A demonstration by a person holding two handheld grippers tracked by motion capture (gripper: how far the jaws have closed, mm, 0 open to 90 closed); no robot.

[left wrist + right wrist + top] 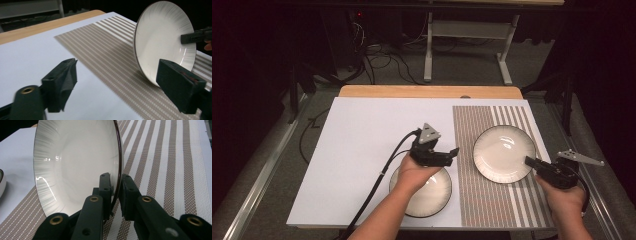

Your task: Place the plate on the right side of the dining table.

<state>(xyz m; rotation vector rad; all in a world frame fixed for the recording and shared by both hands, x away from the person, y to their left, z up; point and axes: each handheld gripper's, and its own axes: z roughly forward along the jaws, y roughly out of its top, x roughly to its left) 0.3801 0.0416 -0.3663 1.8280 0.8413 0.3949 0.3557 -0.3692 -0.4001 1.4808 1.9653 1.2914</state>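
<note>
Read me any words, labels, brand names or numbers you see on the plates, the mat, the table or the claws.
None can be read. The two plates, the striped mat, the white sheet and both claws carry no print, label or number.

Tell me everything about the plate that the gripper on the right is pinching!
The plate is round, white and glossy, like glazed ceramic, with fine ridges fanning around its wall and a thin dark rim. It is shallow, almost a bowl. The right gripper pinches its rim, one jaw inside and one outside. In both gripper views it is tipped up on edge over the striped mat, its hollow side facing the right gripper.
</note>
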